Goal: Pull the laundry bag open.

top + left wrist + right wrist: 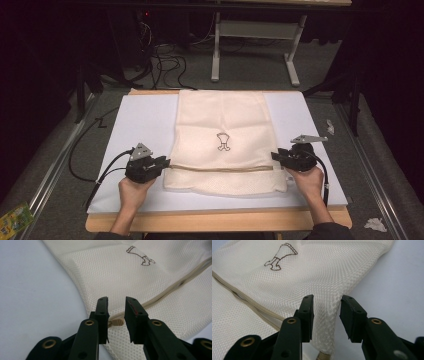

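The jaws of the left gripper (116,312) are found parted, with the left edge of a cream mesh fabric bag (222,135) and the beige end of its zip (117,322) lying between them; neither jaw is seen pressing on the cloth. The jaws of the right gripper (326,315) are likewise spread, straddling the raised right edge of the same bag without contact. No grip is therefore recorded on either side. In the high view the left gripper (161,164) and right gripper (278,157) are set at opposite ends of the tan zip line (222,169), which runs crosswise near the bag's near end, each pointing inward toward the cloth. The bag is laid flat on the white board (140,125) covering the wooden counter (215,220), its long axis running away from the person, its far end reaching the board's far edge. Both hands are judged equally near, so any further move would turn on the two side edges already lying between the jaws. A small brown outline motif (223,141) is noted at the bag's centre; no legible writing or brand is found.
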The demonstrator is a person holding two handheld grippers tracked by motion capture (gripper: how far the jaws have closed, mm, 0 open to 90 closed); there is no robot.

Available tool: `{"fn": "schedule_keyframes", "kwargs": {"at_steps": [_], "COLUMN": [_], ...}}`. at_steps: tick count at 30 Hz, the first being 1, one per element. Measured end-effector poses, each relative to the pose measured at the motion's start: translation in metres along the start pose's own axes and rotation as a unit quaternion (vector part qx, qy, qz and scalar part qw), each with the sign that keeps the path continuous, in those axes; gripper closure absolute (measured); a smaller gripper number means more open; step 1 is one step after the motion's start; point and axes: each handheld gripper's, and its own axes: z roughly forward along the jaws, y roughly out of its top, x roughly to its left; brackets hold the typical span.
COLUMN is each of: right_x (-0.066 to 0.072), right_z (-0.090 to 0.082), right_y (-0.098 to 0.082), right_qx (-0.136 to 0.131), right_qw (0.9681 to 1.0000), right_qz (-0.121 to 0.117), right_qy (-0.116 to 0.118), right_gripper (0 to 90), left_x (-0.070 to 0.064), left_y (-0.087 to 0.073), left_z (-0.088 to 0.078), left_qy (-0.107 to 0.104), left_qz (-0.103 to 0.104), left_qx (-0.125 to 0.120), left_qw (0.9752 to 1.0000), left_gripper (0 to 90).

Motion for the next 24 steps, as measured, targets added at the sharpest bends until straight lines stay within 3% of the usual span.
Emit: {"fn": "schedule_keyframes", "kwargs": {"at_steps": [11, 24], "right_x": [-0.004, -0.021], "right_z": [-0.017, -0.038], "right_y": [0.001, -0.006], "right_qx": [-0.040, -0.078], "right_qw": [0.9992, 0.9966], "right_qz": [-0.002, 0.022], "right_qy": [-0.007, -0.019], "right_gripper": [74.9, 74.2], "left_x": [0.003, 0.013], "left_y": [0.005, 0.008], "left_z": [-0.009, -0.021], "left_qy": [0.011, 0.032], "left_qz": [-0.002, -0.013], "left_qx": [-0.030, -0.053], "left_qw": [0.9995, 0.9980], "left_gripper": [64.3, 61.2]}}
